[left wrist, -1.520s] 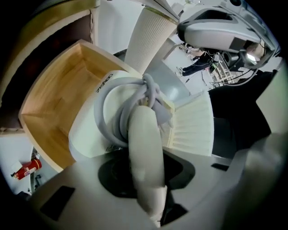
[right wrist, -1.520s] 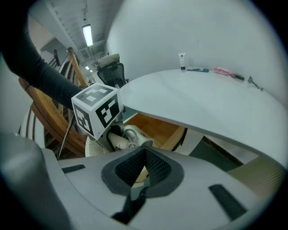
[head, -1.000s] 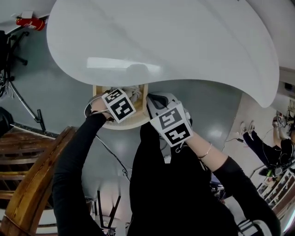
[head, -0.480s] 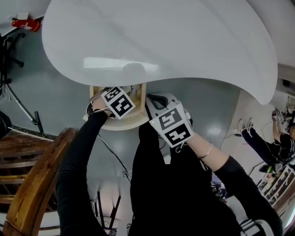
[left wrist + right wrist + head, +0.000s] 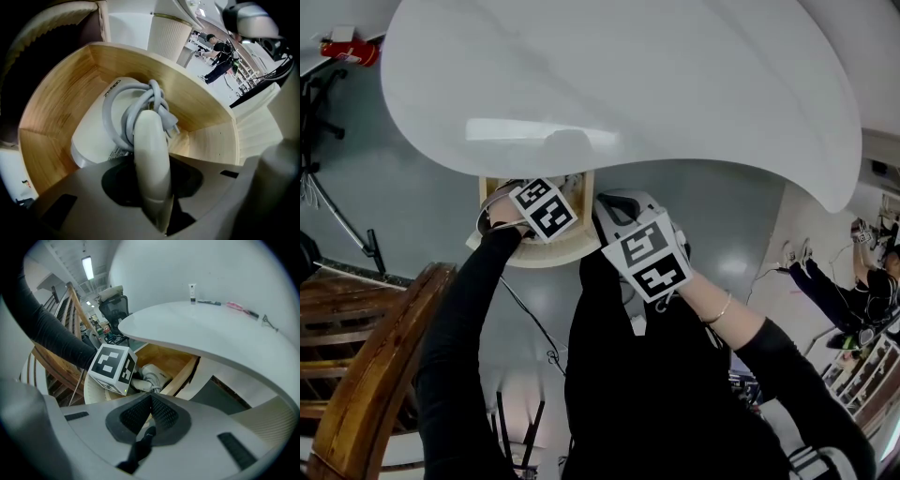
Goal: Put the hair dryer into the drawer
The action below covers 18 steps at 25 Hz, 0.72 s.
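The white hair dryer [image 5: 93, 138] lies low inside the open wooden drawer [image 5: 61, 103], with its grey cord [image 5: 140, 105] coiled on top. My left gripper [image 5: 152, 187] points steeply down into the drawer and is shut on the dryer's pale handle [image 5: 150, 150]. In the head view the left gripper [image 5: 546, 208] hangs over the drawer [image 5: 534, 253] under the white tabletop. My right gripper [image 5: 151, 404] stays outside the drawer, to the right of it, with its pads together and nothing between them. From there I see the dryer [image 5: 152, 373] beside the left gripper's marker cube [image 5: 112, 367].
The white rounded tabletop [image 5: 628, 84] overhangs the drawer. A small tube [image 5: 192, 292] and some pens [image 5: 234, 305] lie on the tabletop. A wooden stair rail [image 5: 366, 375] runs at the left, and the grey floor [image 5: 422, 197] lies below. People stand far off at the right.
My left gripper has sunk a little deeper into the drawer with the hair dryer. The right gripper has kept still.
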Available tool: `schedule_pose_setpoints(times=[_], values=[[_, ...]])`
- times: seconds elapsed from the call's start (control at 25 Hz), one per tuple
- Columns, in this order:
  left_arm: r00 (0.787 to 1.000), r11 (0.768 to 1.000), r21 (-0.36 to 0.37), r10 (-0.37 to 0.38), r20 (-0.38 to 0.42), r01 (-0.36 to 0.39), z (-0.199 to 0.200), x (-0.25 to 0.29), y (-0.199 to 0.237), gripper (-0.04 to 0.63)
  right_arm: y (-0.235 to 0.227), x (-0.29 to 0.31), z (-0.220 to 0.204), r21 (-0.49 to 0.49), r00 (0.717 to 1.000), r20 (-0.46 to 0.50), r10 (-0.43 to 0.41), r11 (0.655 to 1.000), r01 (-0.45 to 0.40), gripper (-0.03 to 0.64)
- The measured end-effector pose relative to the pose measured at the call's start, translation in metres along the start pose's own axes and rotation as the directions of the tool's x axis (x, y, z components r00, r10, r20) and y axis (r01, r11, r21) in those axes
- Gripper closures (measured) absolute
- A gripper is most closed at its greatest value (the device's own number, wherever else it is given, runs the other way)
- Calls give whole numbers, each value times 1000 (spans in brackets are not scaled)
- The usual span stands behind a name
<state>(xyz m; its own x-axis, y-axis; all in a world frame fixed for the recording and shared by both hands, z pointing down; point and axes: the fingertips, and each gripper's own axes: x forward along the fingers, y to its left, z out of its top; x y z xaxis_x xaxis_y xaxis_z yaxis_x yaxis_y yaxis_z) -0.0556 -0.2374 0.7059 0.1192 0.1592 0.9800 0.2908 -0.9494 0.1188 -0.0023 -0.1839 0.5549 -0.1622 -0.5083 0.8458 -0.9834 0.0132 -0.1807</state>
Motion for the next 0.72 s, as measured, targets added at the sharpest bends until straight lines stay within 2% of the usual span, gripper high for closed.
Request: schedule_pose_setpoints(times=[0.16, 0.36, 0.72], values=[[1000, 999, 18, 30, -10, -29, 0, 1, -1, 465, 1, 0, 0, -1, 1000, -3, -3, 1000, 3, 615], [1000, 1000, 1, 19, -5, -19, 2, -1, -1, 443, 0, -1, -1, -2, 1000, -3, -6, 1000, 5, 615], [997, 998, -15, 68, 34, -68, 6, -13, 6, 414, -2, -6, -3, -3, 1000, 3, -12, 1000, 12, 615]])
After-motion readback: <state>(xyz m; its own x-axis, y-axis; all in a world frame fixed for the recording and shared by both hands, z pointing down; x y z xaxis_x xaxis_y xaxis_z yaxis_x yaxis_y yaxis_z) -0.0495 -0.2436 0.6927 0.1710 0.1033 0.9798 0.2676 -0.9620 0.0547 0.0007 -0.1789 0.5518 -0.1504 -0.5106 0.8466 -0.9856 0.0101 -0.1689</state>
